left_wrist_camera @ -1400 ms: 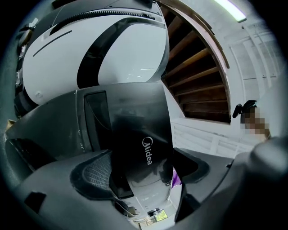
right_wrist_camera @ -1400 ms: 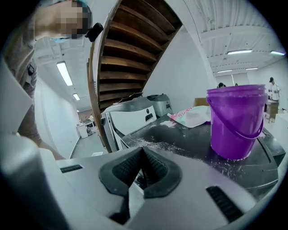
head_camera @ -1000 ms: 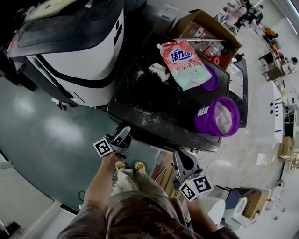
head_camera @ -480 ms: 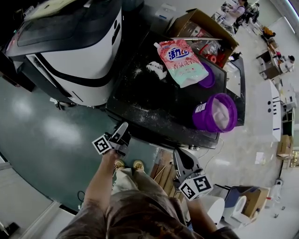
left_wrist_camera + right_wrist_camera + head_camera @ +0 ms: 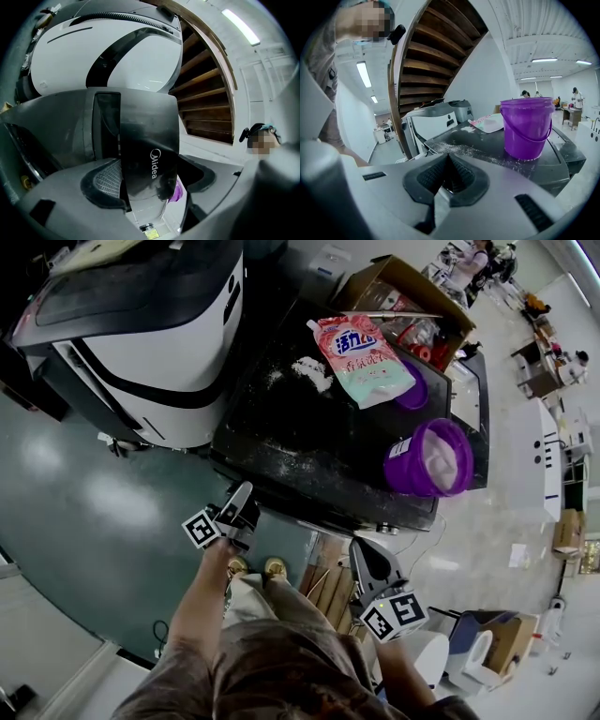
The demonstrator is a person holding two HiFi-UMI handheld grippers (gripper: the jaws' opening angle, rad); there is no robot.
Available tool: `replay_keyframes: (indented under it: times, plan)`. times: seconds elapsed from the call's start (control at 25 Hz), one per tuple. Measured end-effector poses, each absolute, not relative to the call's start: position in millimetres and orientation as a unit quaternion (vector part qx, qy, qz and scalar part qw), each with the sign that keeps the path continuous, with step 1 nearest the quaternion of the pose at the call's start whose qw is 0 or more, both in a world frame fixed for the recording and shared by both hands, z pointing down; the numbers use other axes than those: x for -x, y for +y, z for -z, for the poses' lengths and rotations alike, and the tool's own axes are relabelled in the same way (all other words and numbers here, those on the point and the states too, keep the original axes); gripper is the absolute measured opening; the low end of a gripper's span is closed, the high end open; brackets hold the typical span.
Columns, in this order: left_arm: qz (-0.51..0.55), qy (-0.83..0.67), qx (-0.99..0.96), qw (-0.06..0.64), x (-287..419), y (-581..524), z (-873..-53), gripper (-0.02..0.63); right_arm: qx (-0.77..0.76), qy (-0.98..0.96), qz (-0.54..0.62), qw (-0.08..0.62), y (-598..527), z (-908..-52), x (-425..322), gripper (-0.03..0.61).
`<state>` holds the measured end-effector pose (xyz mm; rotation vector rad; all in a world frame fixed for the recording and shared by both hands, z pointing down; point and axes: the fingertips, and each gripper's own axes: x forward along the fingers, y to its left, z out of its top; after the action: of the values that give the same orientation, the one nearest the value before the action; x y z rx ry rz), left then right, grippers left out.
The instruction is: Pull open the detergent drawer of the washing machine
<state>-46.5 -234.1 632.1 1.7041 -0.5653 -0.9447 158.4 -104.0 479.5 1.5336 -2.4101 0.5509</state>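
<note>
Right gripper (image 5: 358, 549) hangs near me, jaws together, nothing inside. Left gripper (image 5: 246, 504) is at front edge of washing machine (image 5: 319, 456). Its jaws, wide apart, have just been closing around the glossy dark drawer front (image 5: 149, 154), not pressing yet. I think stiff, slippery plastic: grip both side edges & pull straight.

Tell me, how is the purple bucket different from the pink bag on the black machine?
The purple bucket stands upright with its top open; the pink bag lies flat. The bucket is round; the bag is flat, with a spout at one corner. Both sit on the dark machine top, which is dusted with white powder.
</note>
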Motion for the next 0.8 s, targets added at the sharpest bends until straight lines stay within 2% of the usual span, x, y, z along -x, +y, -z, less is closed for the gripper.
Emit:
replay_keyframes:
  times: [0.8]
  plan:
    - [0.401, -0.230, -0.711, 0.530, 66, -178, -634, 0.371, -0.488, -0.845, -0.184, 0.118, -89, -481, -130, 0.003]
